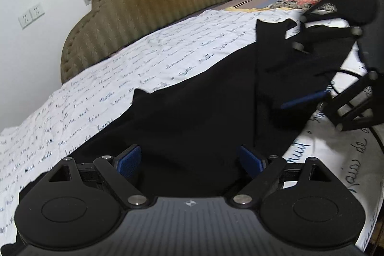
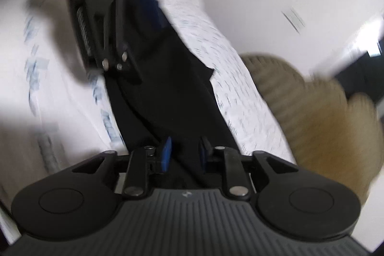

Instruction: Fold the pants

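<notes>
Nearest in the left wrist view, the left gripper (image 1: pixel 189 158) has its jaws spread wide with nothing between the blue pads (image 1: pixel 128 158); it hovers just above the near part of the pants (image 1: pixel 192 116). The pants are black and lie across the bed on a white sheet (image 1: pixel 108 88) printed with lines of blue handwriting; one part is laid over another toward the right, leaving a long seam-like edge down the cloth. Beyond that, at the right edge of this view, the right gripper (image 1: pixel 309 96) stands over the folded part, one blue pad showing close above the fabric.

In the right wrist view, which is blurred, the right gripper's (image 2: pixel 184 152) jaws are partly apart, with black cloth seen behind the gap; the pads do not press on it, so the pants are released. Farther along the cloth, the left gripper (image 2: pixel 148 6) hangs over the pants' far end.

Farthest back stands an olive, ribbed, scallop-edged headboard (image 1: pixel 156 4) against a white wall with two sockets (image 1: pixel 31 14).
</notes>
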A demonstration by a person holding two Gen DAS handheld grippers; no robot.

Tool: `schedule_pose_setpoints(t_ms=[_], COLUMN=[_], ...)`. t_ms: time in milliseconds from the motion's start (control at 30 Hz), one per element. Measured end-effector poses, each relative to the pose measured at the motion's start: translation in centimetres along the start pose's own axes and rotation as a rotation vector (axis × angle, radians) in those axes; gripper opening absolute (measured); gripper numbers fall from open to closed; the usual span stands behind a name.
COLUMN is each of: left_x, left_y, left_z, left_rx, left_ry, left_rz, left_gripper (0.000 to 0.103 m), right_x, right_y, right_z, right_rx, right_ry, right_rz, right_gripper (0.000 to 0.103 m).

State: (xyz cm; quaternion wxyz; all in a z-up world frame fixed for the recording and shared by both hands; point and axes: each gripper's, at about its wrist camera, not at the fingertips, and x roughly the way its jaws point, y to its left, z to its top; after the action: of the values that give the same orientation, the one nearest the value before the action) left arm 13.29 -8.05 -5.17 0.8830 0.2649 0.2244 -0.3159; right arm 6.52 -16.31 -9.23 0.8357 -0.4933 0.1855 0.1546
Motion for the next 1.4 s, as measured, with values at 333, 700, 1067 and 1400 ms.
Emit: schedule_pose_setpoints(t_ms=[333, 700, 1067, 1400], left_x=[-0.8, 0.8, 5.1, 7.2], left_y=[-0.1, 1.0, -4.6, -6.9], left_z=[-0.3, 2.6, 5.2, 7.5], left_rx=[0.012, -0.12, 0.004, 0.03], left_ry=[-0.003, 0.04, 0.065, 0.008], left_rz=[0.021, -0.074, -0.295, -0.468], left_gripper=[0.089, 0.089, 0.089, 0.076], right_x=[3.6, -0.4, -6.2, -2.9], right_y=[0.3, 2.8, -6.5, -20.7], right_z=[2.9, 0.7, -5.8, -16.3], right_rx=[-0.55, -0.35, 0.311, 1.089], right_ry=[0.072, 0.096, 0.128, 0.214], right_rz=[0.253, 0.212, -0.006, -0.212], right_gripper=[0.005, 0.004, 0.014, 0.041])
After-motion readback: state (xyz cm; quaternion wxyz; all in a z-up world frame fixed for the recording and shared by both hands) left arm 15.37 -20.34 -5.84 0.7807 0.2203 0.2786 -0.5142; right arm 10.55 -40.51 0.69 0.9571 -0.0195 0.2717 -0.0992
